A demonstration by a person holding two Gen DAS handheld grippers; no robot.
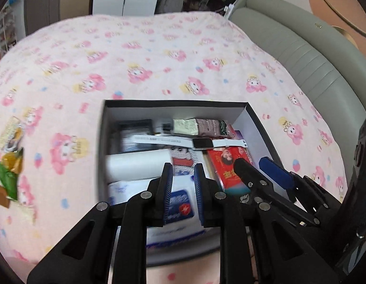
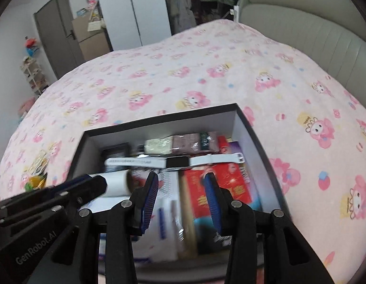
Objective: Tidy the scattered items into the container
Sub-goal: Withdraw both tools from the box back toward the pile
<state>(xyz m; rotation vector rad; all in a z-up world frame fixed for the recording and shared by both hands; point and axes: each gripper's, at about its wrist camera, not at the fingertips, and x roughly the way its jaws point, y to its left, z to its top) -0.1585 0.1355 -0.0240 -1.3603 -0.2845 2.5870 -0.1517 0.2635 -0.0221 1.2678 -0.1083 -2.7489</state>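
A black box with white inner walls [image 1: 178, 108] [image 2: 159, 127] sits on the pink cartoon-print bedspread [image 1: 135, 59] [image 2: 183, 71]. Inside lie a white smartwatch [image 1: 201, 143] [image 2: 177, 161], a red packet [image 1: 227, 165] [image 2: 230, 184], a white roll [image 1: 138, 165] [image 2: 116, 182], a snack pack [image 1: 199, 126] [image 2: 180, 143] and a blue-and-white wipes pack [image 1: 180, 203]. My left gripper [image 1: 183, 172] [image 2: 94, 179] hovers over the box's near left part, open by a narrow gap, with nothing between its fingers. My right gripper [image 2: 181, 179] [image 1: 252, 163] hangs beside it over the red packet, open and empty.
Loose snack packets, green and yellow [image 1: 10, 172] [image 2: 36, 179], lie on the bedspread left of the box, with a pale packet [image 1: 11, 132] beyond them. A grey padded headboard [image 1: 301, 54] [image 2: 301, 30] borders the bed on the right. Door, wardrobe and shelves stand beyond the bed.
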